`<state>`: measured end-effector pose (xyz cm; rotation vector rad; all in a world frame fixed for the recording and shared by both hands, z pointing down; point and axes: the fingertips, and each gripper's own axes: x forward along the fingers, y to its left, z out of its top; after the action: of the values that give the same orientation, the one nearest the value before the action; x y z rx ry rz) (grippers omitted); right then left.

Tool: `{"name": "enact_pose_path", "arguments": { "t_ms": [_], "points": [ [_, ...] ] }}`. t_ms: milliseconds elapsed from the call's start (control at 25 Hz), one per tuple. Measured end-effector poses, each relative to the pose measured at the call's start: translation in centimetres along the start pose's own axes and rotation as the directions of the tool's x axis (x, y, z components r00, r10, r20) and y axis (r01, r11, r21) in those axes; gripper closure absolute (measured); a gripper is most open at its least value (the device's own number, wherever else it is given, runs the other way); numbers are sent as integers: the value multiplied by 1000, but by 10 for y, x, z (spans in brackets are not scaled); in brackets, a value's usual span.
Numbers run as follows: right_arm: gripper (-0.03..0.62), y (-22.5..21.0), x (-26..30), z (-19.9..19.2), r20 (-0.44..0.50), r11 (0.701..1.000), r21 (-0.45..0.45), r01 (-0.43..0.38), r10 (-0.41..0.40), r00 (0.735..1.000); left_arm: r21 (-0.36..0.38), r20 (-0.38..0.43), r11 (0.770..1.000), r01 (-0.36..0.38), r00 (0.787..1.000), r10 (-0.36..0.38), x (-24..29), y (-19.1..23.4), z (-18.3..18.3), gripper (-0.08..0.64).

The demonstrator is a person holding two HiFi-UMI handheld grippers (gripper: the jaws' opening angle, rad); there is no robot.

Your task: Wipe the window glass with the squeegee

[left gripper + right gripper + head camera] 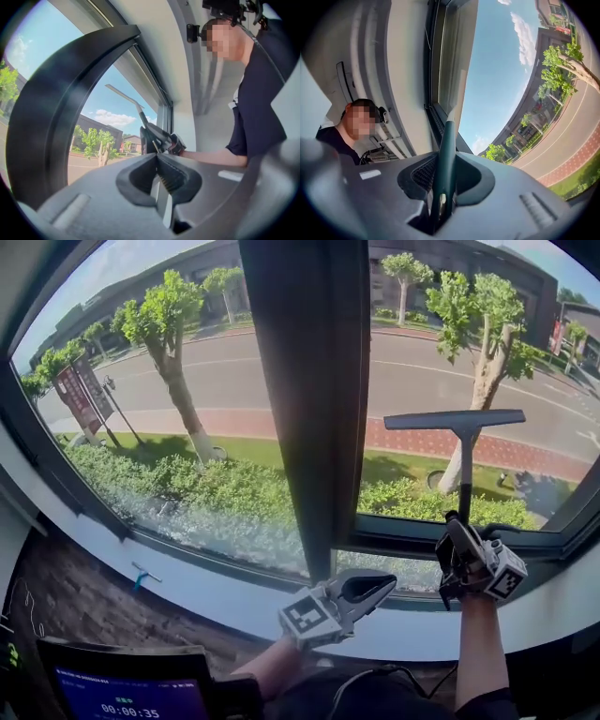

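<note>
A black squeegee (pixel 462 432) stands upright against the right window pane (pixel 525 381), its blade level across the glass. My right gripper (pixel 461 542) is shut on the squeegee's handle (pixel 444 159), just above the window sill. The squeegee (pixel 126 99) shows again beyond my left gripper, held up at the glass. My left gripper (pixel 380 589) hangs lower, in front of the dark centre mullion (pixel 314 399), with its jaws closed together and nothing between them.
A large left pane (pixel 159 399) runs beside the mullion. A white sill (pixel 187 587) lies below both panes, with a small blue tool (pixel 141 575) on it. A tablet screen (pixel 131 690) sits at the bottom left. Trees and a road lie outside.
</note>
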<state>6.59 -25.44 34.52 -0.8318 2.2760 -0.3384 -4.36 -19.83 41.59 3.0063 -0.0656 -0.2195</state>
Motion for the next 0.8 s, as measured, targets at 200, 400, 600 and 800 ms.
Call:
{"name": "enact_pose_path", "arguments": {
  "t_ms": [200, 400, 600, 800],
  "points": [
    [508, 24, 50, 18, 103, 998, 66, -1, -6, 995, 23, 13, 1000, 1, 1000, -2, -21, 6, 13, 556],
    [508, 35, 69, 49, 172, 999, 22, -26, 22, 985, 43, 29, 999, 1, 1000, -3, -28, 9, 18, 556],
    [508, 62, 93, 81, 157, 990, -122, -76, 95, 983, 59, 36, 998, 10, 999, -12, -41, 4, 30, 557],
    [508, 79, 115, 120, 178, 971, -191, -140, 175, 968, 87, 55, 996, 20, 998, -25, -34, 5, 41, 557]
  ]
}}
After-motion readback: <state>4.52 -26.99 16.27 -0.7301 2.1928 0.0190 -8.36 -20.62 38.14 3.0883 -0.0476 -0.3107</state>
